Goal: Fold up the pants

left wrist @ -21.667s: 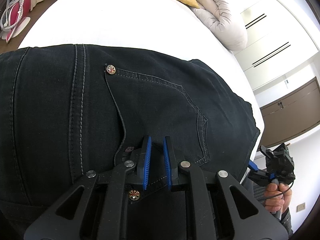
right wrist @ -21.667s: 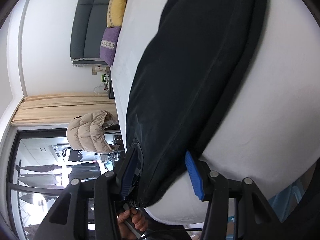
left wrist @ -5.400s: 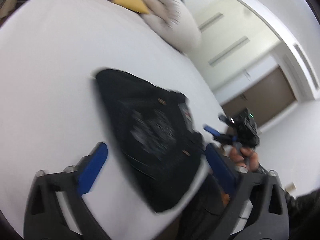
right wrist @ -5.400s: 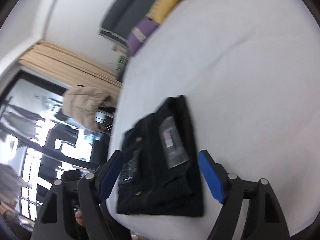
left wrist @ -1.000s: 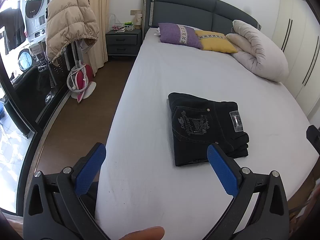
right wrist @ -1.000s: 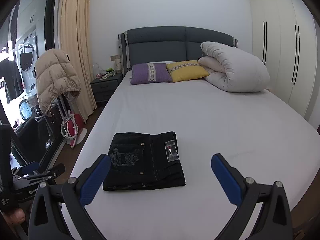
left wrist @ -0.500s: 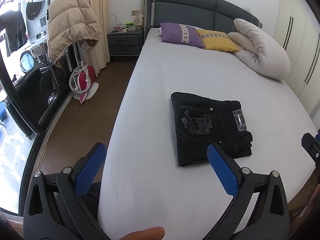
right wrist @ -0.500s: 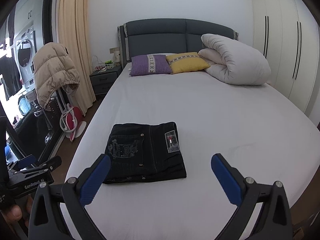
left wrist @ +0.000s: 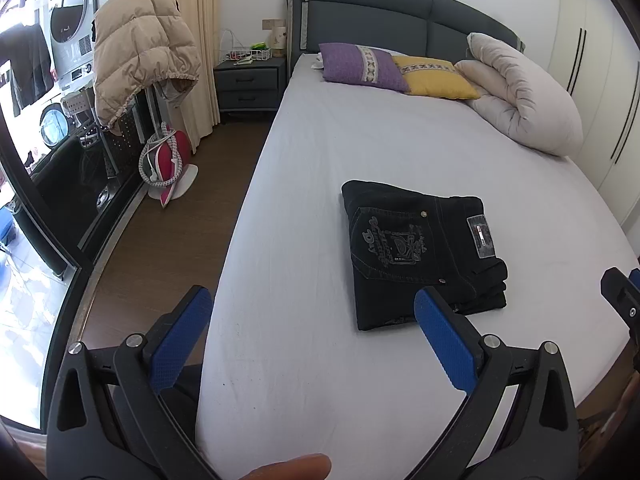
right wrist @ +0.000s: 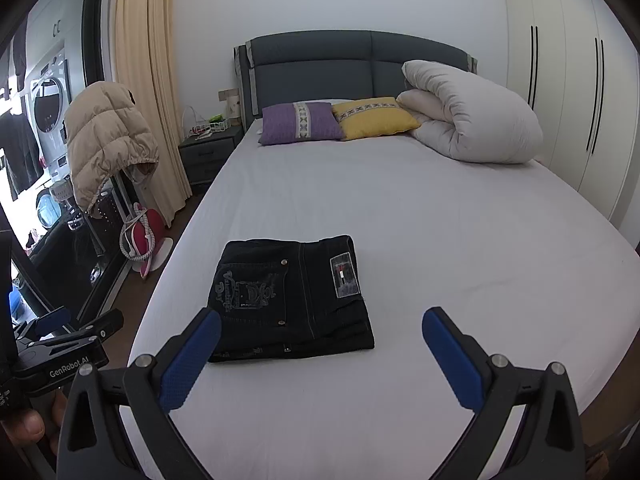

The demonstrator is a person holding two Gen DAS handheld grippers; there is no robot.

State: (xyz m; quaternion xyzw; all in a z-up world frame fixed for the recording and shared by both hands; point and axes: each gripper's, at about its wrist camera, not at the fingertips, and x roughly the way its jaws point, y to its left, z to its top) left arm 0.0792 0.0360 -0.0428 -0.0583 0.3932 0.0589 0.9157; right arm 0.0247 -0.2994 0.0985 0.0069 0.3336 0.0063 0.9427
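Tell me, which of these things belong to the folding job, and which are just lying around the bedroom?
Part of the job:
- black pants, folded on the bed
- left gripper, open
- right gripper, open

Just lying about:
- purple pillow
- yellow pillow
- rolled duvet
- beige puffer jacket
- nightstand

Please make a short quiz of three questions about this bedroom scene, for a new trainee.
1. True or false: the left gripper is shut on the pants.
2. Which cushion lies nearer the rolled duvet? A: purple cushion. B: yellow cushion.
3. Fill in: the folded pants rest on the ____.

Key:
1. False. Both it and the right gripper are open and hold nothing.
2. B.
3. Bed, on its white sheet.
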